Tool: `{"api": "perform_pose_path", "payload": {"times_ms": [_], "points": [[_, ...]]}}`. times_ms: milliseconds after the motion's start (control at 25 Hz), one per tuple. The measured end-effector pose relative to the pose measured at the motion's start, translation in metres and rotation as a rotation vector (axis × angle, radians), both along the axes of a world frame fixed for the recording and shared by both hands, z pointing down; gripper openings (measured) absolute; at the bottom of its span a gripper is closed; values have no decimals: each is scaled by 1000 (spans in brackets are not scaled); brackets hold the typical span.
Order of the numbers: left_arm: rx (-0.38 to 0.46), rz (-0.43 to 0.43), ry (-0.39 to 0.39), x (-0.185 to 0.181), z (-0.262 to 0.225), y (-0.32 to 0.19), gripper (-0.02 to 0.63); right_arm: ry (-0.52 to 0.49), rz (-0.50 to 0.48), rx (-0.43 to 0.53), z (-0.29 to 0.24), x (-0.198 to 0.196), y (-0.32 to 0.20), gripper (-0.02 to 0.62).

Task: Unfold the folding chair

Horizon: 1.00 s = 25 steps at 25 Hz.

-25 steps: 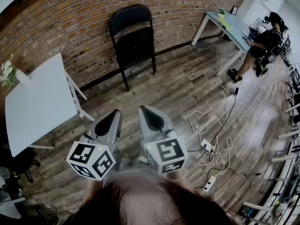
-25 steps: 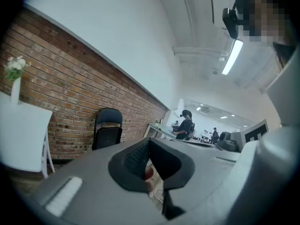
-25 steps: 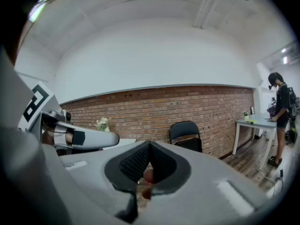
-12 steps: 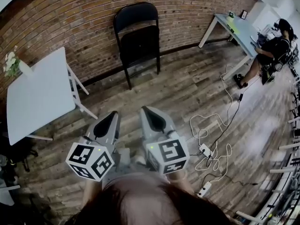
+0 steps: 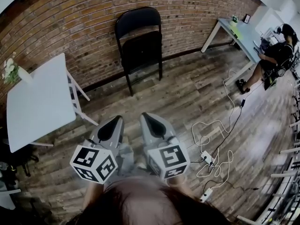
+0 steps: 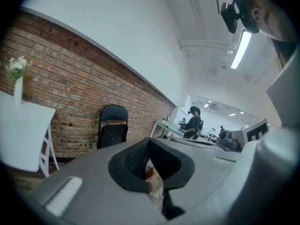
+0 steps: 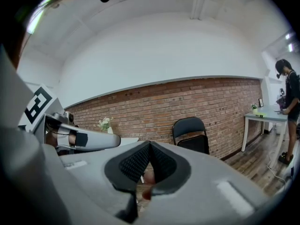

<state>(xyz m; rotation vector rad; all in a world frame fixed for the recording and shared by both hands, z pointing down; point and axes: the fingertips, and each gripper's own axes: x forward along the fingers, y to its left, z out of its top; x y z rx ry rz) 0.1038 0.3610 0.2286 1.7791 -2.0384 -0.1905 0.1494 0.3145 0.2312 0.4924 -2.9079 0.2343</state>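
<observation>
**Folding chair: folded, untouched, approach under way**

Change since the earlier frames: the head view has shifted, so the chair now sits slightly further right and looks slightly larger. Both grippers ride a little lower in the picture.

Items, left to right:

- Flower vase [image 5: 9, 70], on the far corner of the white table [image 5: 37, 102]. Not part of the task.
- Left gripper [image 5: 116, 120]: jaws clenched together, nothing between them. It points toward the wall, well apart from the chair.
- Folding chair [image 5: 140, 43]: black, standing upright against the brick wall [image 5: 70, 22], with the seat flipped up flat against the back.
- Right gripper [image 5: 146, 116]: jaws pressed together and empty, just beside the left one and also well apart from the chair.
- Cables [image 5: 208, 144]: loose on the wooden floor [image 5: 187, 90], to the right of the path.
- Desk [image 5: 239, 29] with a seated person [image 5: 276, 55], far right.

Progress: nothing is done on the chair itself. Reaching it, gripping it and swinging the seat down all remain.

Writing: no brand, label or text can be read. The only markings are the black-and-white square patterns on the marker cubes [image 5: 93, 162].
</observation>
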Motion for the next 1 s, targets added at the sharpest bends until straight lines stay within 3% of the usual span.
{"api": "perform_pose_path", "payload": {"times_ms": [360, 1000], "points": [[26, 39, 4, -60, -7, -41, 0, -7, 52, -12, -1, -57, -46, 2], [43, 54, 0, -185, -14, -58, 0, -61, 132, -41, -20, -167, -88, 2]]}}
